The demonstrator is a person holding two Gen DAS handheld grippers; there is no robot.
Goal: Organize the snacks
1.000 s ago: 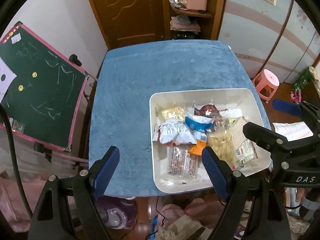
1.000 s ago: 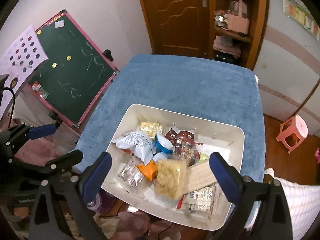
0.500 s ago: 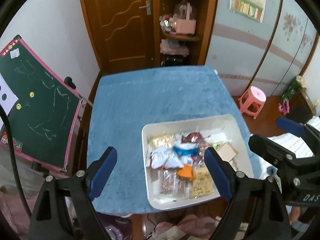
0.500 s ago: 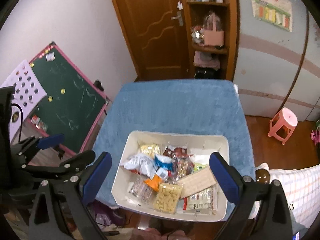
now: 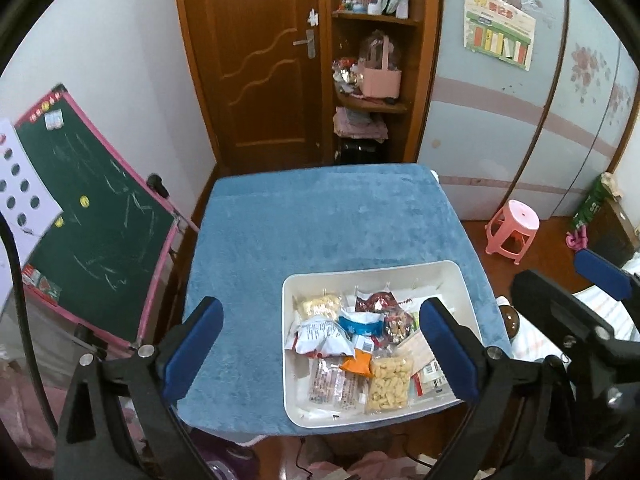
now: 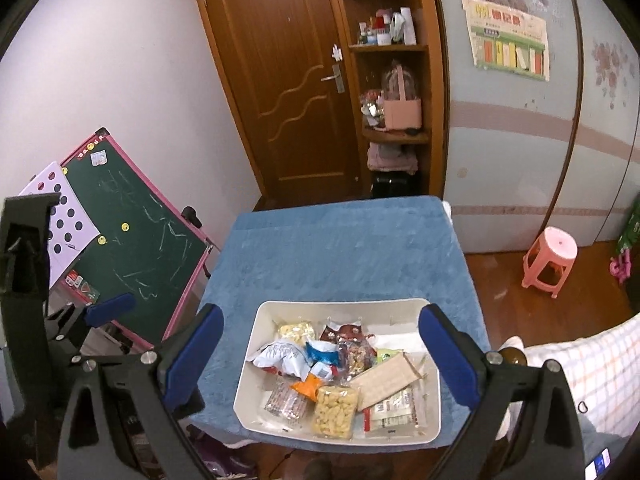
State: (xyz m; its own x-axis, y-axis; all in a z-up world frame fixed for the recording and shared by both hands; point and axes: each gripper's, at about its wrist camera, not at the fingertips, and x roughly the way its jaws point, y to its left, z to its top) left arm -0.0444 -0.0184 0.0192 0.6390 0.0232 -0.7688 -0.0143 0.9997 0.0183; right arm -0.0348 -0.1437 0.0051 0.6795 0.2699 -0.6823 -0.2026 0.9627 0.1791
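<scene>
Left hand-held gripper (image 5: pixel 320 344) jaws opening w/ nothing between; right hand-held gripper (image 6: pixel 320 350) spread wide, empty; both angled down, well above the white bin (image 5: pixel 466 292) at the tabletop (image 5: pixel 320 220) near-right corner. Snacks (image 5: pixel 352 344) all inside, so likely finished; otherwise descend straight, pick one top packet.

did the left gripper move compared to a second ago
Yes. The left gripper has pulled up and back: the white tray looks smaller and the door is now visible. Its empty jaws are opening.
</scene>
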